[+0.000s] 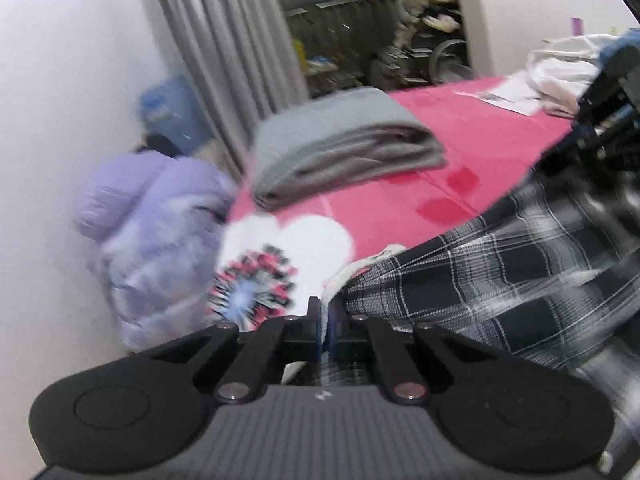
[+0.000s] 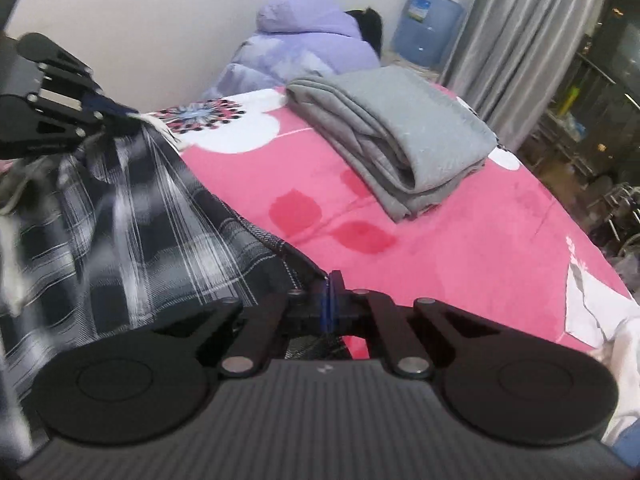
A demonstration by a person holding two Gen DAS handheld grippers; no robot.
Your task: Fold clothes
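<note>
Your left claw (image 1: 325, 312) is pinched tight on one edge of the black and white checked shirt (image 1: 500, 280). Your right claw (image 2: 330, 292) is pinched tight on another edge of the same shirt (image 2: 140, 216). The blue pads of each claw are pressed together with cloth between them.

In the right wrist view your left claw (image 2: 116, 114) shows at about 10 o'clock, higher up, with a bunch of the shirt and a bit of white lining in its grip. The shirt hangs between your two claws and is lifted above the bed. It is blurry, so you cannot tell how its lower part lies.

Under the shirt is the pink bed cover (image 2: 460, 248) with darker pink leaf shapes and big white flower shapes. In the left wrist view the cover (image 1: 460, 128) runs up toward 1 o'clock.

Farther out on the bed lies a folded grey garment (image 2: 400, 132), at about 1 o'clock in the right wrist view and at 12 o'clock (image 1: 340, 148) in the left wrist view. It rests flat and well apart from the shirt.

Past the bed, a puffy purple jacket (image 2: 304, 36) sits by the white wall. Beside it stands a blue water jug (image 2: 426, 26). Grey curtains (image 2: 520, 32) hang farther back.
</note>
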